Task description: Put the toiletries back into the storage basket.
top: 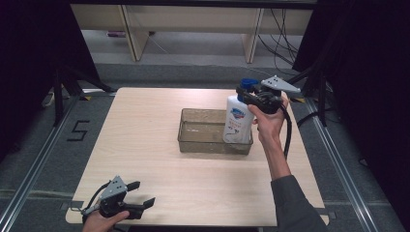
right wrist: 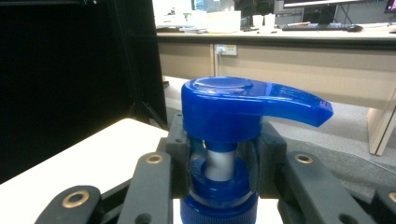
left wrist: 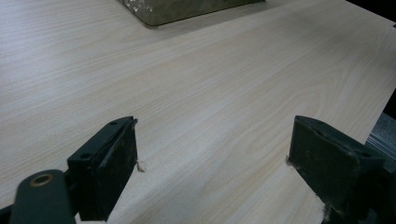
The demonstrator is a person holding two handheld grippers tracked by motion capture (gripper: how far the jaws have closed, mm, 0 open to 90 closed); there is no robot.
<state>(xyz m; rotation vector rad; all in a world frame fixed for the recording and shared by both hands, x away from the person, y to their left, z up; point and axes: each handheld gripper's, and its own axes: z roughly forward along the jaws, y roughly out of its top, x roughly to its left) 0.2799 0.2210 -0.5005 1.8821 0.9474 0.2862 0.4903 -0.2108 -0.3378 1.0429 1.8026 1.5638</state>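
A white pump bottle [top: 238, 121] with a blue pump head [right wrist: 243, 107] stands upright in the right end of a clear plastic bin [top: 203, 133] at the table's middle. My right gripper [top: 246, 94] is shut on the bottle's neck just under the pump head; its black fingers [right wrist: 177, 149] press on both sides of the white stem and blue collar. Near the table's front left corner my left gripper [top: 142, 193] is held just above the wood, open, with nothing between its fingers [left wrist: 112, 163].
The light wooden table [top: 145, 145] has bare surface to the left of and in front of the bin. Black curtains stand at both sides. Wooden desk legs and cables lie beyond the far edge. A corner of the bin [left wrist: 177, 11] shows ahead of the left gripper.
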